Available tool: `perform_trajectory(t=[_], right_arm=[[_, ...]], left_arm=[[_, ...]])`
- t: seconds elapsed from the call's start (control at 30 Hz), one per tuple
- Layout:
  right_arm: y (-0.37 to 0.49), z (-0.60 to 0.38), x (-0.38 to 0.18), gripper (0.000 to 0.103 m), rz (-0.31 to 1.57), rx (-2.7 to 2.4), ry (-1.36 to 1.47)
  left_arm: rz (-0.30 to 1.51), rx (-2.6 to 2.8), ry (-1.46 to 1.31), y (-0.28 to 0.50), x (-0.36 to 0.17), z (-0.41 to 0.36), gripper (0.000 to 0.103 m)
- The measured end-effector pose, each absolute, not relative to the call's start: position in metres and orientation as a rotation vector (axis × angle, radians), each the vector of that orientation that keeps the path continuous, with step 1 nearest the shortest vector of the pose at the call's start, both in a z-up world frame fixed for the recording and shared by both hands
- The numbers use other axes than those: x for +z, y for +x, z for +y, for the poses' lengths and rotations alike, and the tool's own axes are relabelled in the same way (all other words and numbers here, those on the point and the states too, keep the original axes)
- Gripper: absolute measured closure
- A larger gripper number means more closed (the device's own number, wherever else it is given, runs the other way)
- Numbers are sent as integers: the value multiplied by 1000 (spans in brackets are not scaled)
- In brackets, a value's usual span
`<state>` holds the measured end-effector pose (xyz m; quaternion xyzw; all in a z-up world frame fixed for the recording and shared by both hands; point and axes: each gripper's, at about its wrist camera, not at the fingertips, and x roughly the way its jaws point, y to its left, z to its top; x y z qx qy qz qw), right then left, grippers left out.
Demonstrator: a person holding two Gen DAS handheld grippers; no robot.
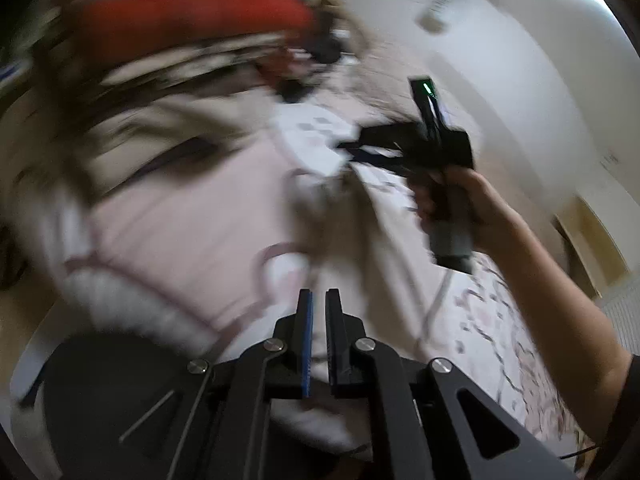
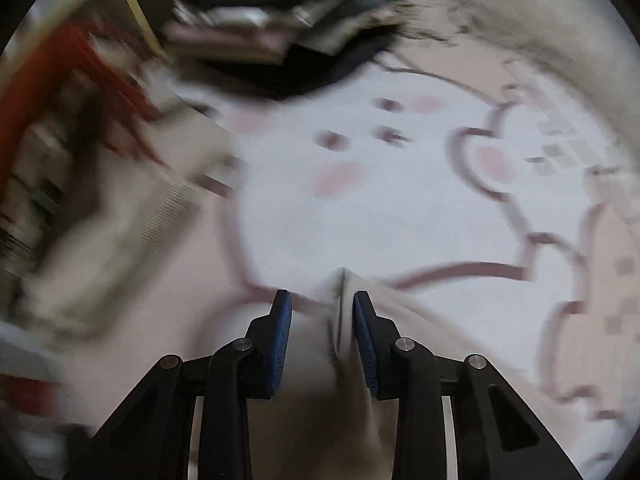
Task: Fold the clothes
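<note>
Two grippers work the soft, light garment (image 2: 360, 208) filling both frames' centre: left gripper (image 1: 319, 300) pressed together, seemingly on fabric, right gripper (image 2: 322, 300) spread around a fold, best held at edges.

Black hand-held gripper (image 1: 319, 300), blue pads (image 2: 282, 334), silver screws.

Left gripper (image 1: 319, 300) fingers nearly together over blurred pale garment (image 1: 192, 208) — red cloth (image 1: 192, 16) beyond
</note>
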<state>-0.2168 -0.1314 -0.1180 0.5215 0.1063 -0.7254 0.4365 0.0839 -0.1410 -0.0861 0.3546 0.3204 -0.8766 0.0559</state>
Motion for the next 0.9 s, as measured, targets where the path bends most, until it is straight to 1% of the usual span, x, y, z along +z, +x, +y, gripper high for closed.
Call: perform_trajectory(t=[0.07,0.2,0.3,0.33,0.4,0.5,0.6,0.67,0.77,0.83,0.9], right_arm=[[-226,-116,-101,70,76,-1774,1302],[-239,-62,-74,70,-21,-1844,1277],[-236,-15,-71,70,-41,-1857,1300],[-231,4,-73,70,-25,-1865,1307],[-218,28,-80,70,18,-1875,1323],[-185,58,-103,70,60,-1850,1363],[-148,62,-119,70,96,-1825,1327],[-115,56,-131,70,141,-1827,1266],[-69,39,-151,70,193,-1787,1221],[-38,29,-166,70,244,-1728,1219],[-6,26,-169,70,326,-1791,1113]], left_arm=[[933,-2763,1146,56,-83,-128,97],[767,-2836,1395,-7,-108,-95,97],[576,-2741,1561,-28,-140,-85,97],[558,-2683,1587,-26,-149,-91,97],[606,-2580,1598,-14,-160,-113,97],[660,-2491,1551,10,-155,-140,97],[567,-2401,1475,26,-140,-157,97],[546,-2382,1430,33,-129,-168,97],[523,-2451,1379,34,-107,-170,97],[512,-2551,1363,17,-96,-159,96],[516,-2656,1409,-10,-93,-141,93]])
